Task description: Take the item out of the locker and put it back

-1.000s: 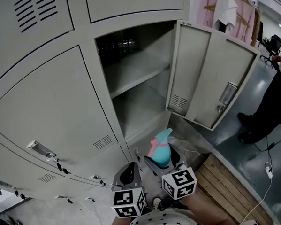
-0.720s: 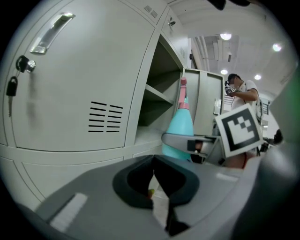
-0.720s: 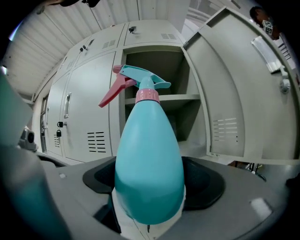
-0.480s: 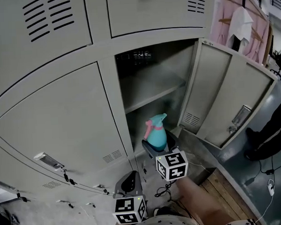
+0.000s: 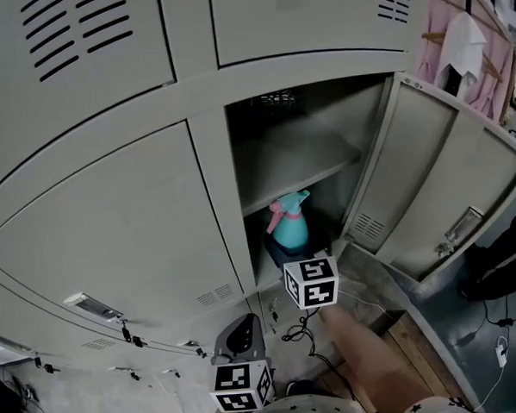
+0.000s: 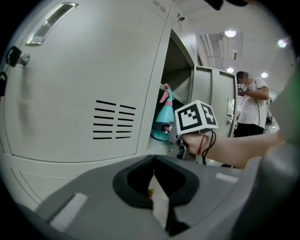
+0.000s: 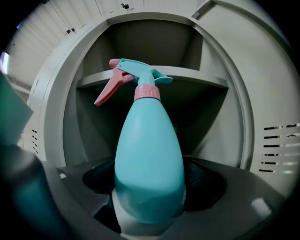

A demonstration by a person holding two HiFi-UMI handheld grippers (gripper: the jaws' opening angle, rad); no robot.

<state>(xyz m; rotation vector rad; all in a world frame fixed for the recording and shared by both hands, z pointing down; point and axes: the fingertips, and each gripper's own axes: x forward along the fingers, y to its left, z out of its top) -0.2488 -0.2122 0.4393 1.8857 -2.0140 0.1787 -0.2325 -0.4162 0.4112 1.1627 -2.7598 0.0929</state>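
**One spray bottle, held at the mouth of the open locker**

There is one spray bottle (image 5: 289, 225) in view, two hand-held grippers, and one locker compartment standing open. The open compartment has one door (image 5: 438, 183), swung out to the right, and one shelf (image 5: 299, 169) across it. The grey locker (image 5: 212, 160) bank shows three shut doors around that opening: one to its left and two above, each with vent slots. Each gripper carries one cube with square markers. One person (image 6: 248, 108) in a white top stands beyond the open door, and pink garments (image 5: 465, 44) hang at the upper right.

The right hand-held gripper (image 5: 293, 251) is clamped on the lower body of the bottle, one dark pad on each side. It holds the bottle upright at the compartment's opening, below the shelf. Whether the base rests on the locker floor cannot be told.

The left hand-held gripper (image 5: 239, 332) hangs low in front of the shut left door, well apart from the bottle. Its jaws are closed together with nothing between them.

The bottle has a smooth teal teardrop body that narrows to a pink collar. Above that sit a teal spray head and a pink trigger. In the right gripper view both point left, level with the shelf edge. The lowest part of the body looks a shade darker.
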